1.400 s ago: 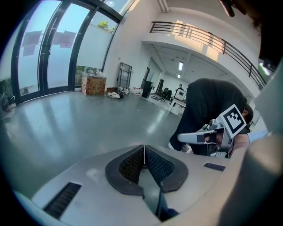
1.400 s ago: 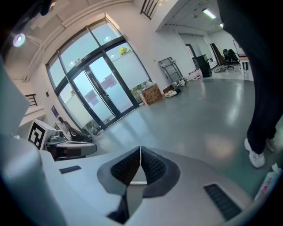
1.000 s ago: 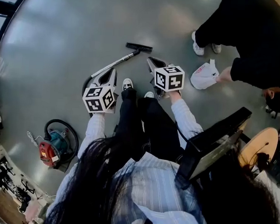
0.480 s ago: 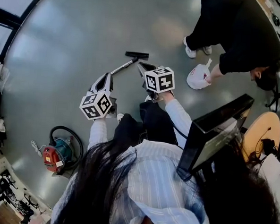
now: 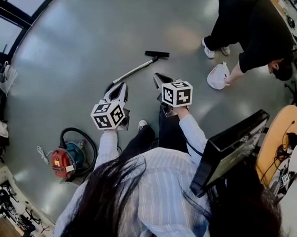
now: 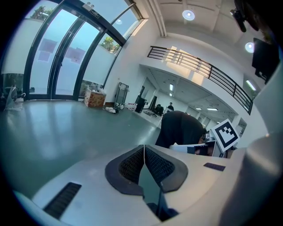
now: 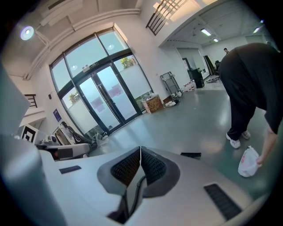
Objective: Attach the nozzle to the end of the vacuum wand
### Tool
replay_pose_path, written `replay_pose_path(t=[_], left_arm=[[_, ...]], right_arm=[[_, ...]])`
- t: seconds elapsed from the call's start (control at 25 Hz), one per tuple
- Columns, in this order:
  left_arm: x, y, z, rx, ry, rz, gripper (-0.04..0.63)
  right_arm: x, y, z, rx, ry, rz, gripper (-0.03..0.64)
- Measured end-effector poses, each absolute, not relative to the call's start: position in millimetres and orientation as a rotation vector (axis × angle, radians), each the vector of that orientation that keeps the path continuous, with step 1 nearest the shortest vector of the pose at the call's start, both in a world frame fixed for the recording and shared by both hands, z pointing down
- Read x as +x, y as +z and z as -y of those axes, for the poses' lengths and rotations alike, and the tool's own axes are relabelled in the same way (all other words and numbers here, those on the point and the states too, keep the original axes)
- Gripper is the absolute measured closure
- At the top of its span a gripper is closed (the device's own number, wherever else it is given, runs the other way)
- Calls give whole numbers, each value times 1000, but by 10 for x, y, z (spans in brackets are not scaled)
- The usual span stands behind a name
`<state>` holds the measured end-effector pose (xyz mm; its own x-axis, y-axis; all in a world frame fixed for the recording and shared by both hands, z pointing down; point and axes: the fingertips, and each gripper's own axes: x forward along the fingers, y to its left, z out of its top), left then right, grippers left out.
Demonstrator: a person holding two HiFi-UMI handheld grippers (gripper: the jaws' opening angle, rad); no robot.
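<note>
Grey polished floor (image 5: 83, 41) runs out to tall glass doors (image 7: 106, 99). On it, ahead of both sets of jaws and running away between them, lies the wand (image 5: 134, 70), with the nozzle (image 5: 157, 54) at its far end. They look joined, though how well it is seated I can't tell. The left gripper (image 5: 121, 85) and right gripper (image 5: 159, 76) hang above with jaws pressed together on nothing, probably because neither part needs holding. No writing is legible: the cubes (image 5: 177, 93) show only square markers, and the canister (image 5: 65, 160) label is too small.
</note>
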<state>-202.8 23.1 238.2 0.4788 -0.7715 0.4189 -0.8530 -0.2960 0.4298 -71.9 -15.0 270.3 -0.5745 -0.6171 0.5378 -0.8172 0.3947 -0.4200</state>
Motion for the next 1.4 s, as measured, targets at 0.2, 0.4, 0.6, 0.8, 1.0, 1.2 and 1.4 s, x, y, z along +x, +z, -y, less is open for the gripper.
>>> replay_pose_path(t=[0.2,0.4,0.6,0.8,1.0,1.2,1.4], left_arm=[[-2288,2503,-799,2062,105,1281,581],[-2111,2424,-1043,2093,66,1239,581],[-1673,2339,-1257,2126,60,1194,581],[-1075,2306,-1530,2139,67,1193,581],[-401,2346,-1877,2107,36,1229,581],[61,2457,-2237,2060,31,1263,581],[259,2475,-2601,2039,56,1295,581]], right_arm=[[-882,2736,-480,1285,989,2323,603],[-753,2664,-863,1305,964,2307,604],[-497,2609,-1137,1300,953,2310,603],[-27,2614,-1476,1257,930,2320,603],[750,2676,-1921,1233,879,2290,604],[1316,2677,-2214,1223,834,2294,604],[1489,2739,-2470,1192,868,2311,603]])
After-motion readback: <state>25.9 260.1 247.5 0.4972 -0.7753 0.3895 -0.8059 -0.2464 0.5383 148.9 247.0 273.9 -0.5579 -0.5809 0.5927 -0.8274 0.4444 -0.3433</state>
